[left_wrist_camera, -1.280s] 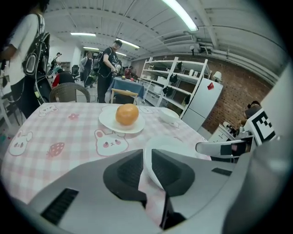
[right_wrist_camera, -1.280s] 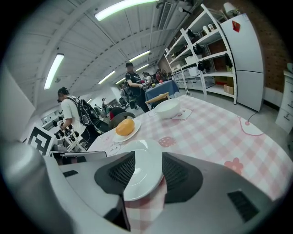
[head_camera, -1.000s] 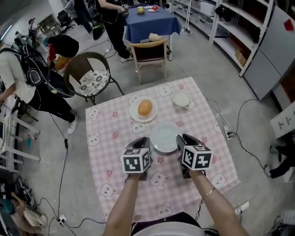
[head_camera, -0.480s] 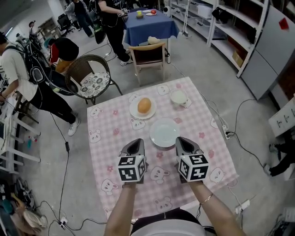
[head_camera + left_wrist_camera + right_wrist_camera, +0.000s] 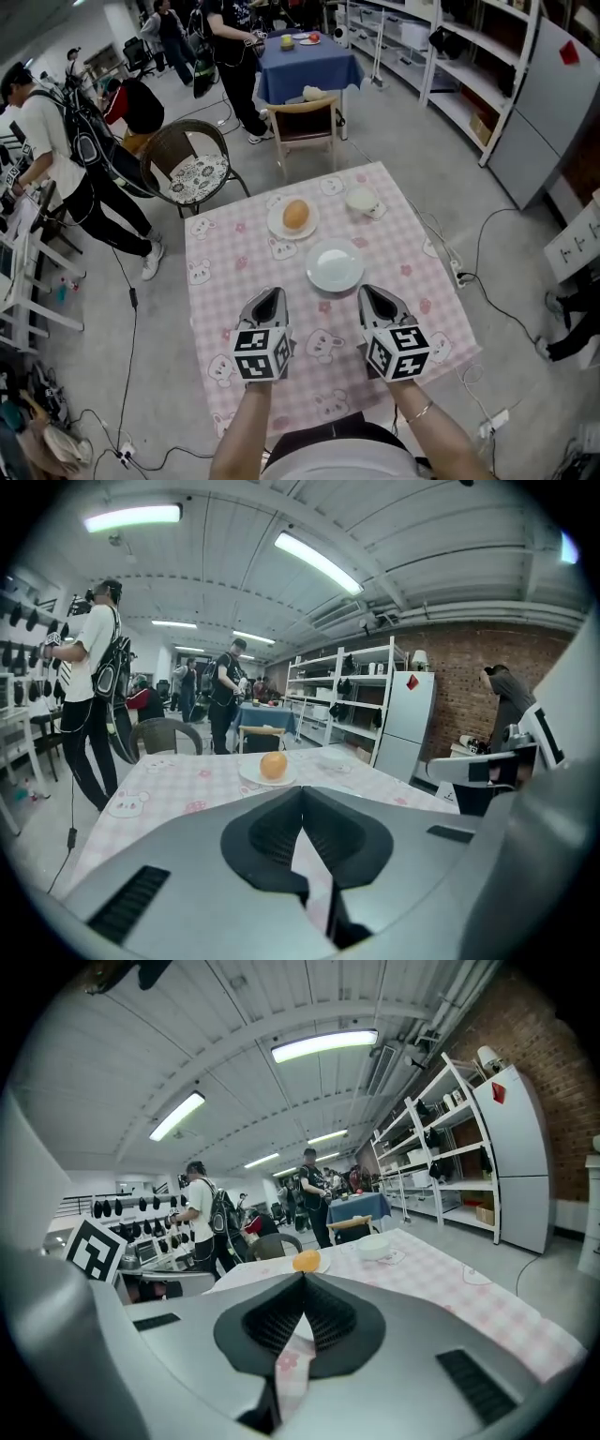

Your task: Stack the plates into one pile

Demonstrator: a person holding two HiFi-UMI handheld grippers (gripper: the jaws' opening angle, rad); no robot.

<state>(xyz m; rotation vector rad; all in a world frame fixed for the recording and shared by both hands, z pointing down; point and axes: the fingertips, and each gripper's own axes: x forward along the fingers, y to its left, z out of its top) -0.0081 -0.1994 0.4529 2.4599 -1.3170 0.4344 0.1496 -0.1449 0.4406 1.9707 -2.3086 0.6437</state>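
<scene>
**While my left gripper (image 5: 273, 294) and right gripper (image 5: 371, 292) are clenched on nothing, the plates lie apart**

Both grippers hover over the near edge of the table (image 5: 221, 281), side by side, jaws pressed together with only the pink checked cloth showing between them. An empty white plate (image 5: 335, 265) sits at the middle of the table. A second plate (image 5: 276, 225) sits nearer the far left corner and carries a round orange fruit (image 5: 295, 214). A small white bowl (image 5: 362, 199) stands near the far right corner. No two of them touch, so there is no pile.

I judge the fruit to be the main hazard. If I tilt its plate, the fruit may roll off onto the floor. If I set the empty plate on top of it, that plate would rock and slide. The plates also lie flat on soft cloth, so jaws that come in closed would only shove a rim, and a low approach could snag and drag the cloth, taking the bowl with it.
</scene>
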